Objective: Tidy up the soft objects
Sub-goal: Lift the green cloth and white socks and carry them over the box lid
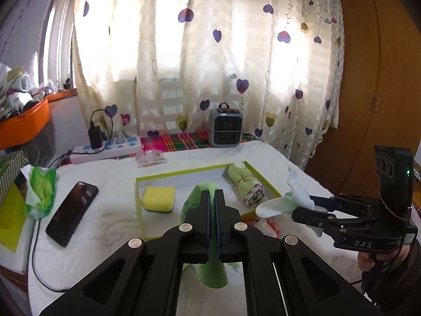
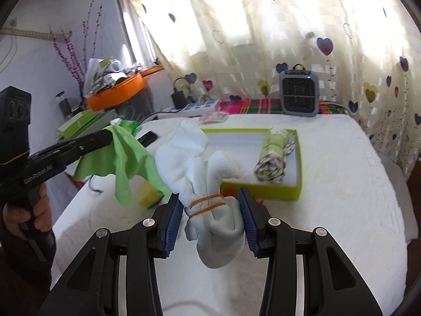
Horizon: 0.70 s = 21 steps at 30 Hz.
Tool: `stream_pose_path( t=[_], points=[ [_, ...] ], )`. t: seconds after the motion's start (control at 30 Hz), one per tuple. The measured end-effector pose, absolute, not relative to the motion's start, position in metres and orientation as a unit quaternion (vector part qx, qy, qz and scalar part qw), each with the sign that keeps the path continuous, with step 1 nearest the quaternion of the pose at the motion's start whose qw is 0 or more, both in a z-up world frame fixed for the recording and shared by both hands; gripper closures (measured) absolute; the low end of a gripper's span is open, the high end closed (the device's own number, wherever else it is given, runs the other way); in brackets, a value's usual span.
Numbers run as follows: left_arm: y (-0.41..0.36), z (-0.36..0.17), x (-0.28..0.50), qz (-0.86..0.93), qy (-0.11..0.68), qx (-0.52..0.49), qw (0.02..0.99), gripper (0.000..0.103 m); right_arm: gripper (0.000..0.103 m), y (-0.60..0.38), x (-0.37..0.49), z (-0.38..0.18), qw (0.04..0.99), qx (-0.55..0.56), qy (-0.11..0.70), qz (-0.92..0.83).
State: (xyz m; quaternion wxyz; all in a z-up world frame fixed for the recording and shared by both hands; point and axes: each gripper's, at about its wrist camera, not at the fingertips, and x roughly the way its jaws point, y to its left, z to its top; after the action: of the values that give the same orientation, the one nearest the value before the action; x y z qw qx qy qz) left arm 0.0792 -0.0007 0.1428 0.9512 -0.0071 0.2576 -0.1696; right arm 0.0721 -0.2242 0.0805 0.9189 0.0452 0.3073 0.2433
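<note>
Here, nearest the lens, my left gripper (image 1: 211,197) has its jaws pinched together on a thin green cloth (image 1: 194,205), which hangs clear of the bed (image 1: 105,237). My right gripper (image 2: 210,216) has its jaws part-way apart, clamped on a white bundle (image 2: 200,173) bound with an orange band (image 2: 208,204); both blue pads press its waist.

Step in hand, as I judge it: carry both soft things to the tray (image 2: 263,192) and set them down inside. To do it well, I should bring one item in at a time, lower until the fabric rests on the tray floor, and only then let go, since limp cloth drags and catches on a rim. The bundle's loose top flops; gripping at the band keeps it compact. I would place it beside the roll (image 2: 273,158) that lies in the tray's far right part, not on top of it.

Differences between views: the left wrist view shows the sponge (image 1: 159,198) lying in the tray's left end, and a phone (image 1: 72,213) on the bed left of the tray; in the right wrist view the cloth hides most of the sponge. The right wrist view alone shows the band and how wide the cloth spreads. Farthest, a heater (image 1: 225,127) stands before the curtain (image 1: 210,52).
</note>
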Motion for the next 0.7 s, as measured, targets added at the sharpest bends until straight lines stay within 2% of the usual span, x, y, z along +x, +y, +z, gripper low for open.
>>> stream_pose_path(
  t=[0.7],
  points=[
    [-0.017, 0.136, 0.17, -0.199, 0.285, -0.018, 0.938, 0.1, 0.059, -0.212, 0.151, 0.077, 0.92, 0.056, 0.343, 0.182]
  ],
)
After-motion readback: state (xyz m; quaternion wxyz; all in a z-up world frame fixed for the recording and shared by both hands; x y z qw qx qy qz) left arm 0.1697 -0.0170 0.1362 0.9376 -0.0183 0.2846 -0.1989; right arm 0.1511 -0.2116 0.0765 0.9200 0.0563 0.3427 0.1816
